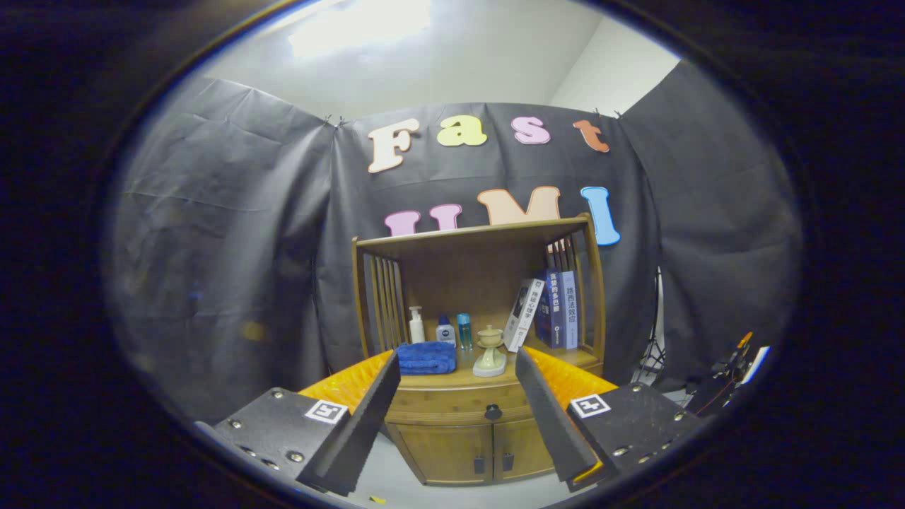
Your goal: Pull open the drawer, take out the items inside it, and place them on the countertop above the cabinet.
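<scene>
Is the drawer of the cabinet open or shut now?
Shut. The drawer front sits flush with the cabinet, its knob untouched; the open gripper is short of it.

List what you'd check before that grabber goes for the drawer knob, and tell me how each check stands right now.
1. Drawer shut, ready to pull: ok.
2. Knob in plain sight, nothing in front of it: ok.
3. Gripper jaws spread wide and holding nothing: ok.
4. Knob lined up between the jaws: roughly, a little toward one side; not touching yet.
5. Free room on the countertop beside the blue towel and the small cup on its stand: cannot tell.
6. What lies inside the drawer: cannot tell.
</scene>
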`<state>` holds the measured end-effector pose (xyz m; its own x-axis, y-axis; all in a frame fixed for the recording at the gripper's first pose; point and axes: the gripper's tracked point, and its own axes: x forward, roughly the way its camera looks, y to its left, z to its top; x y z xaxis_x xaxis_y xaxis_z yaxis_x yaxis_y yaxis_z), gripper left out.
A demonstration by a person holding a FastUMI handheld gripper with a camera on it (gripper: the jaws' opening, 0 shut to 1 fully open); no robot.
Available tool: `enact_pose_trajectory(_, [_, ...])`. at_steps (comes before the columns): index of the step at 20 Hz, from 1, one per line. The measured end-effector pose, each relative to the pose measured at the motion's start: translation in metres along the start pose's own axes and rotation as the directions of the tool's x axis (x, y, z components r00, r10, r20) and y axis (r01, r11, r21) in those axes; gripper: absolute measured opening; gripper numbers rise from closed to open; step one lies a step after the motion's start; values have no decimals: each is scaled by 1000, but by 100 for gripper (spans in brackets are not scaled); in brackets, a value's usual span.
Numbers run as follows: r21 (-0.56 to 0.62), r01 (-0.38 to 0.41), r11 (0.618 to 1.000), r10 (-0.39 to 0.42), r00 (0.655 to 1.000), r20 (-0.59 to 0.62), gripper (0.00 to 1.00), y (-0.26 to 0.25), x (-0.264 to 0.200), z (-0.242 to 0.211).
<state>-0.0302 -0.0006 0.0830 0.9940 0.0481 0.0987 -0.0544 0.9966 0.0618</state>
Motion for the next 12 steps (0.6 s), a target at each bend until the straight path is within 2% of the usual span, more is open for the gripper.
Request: enact_pose_trajectory(12, [-10,3,1000,-3,1000,-29,99,-6,3,-11])
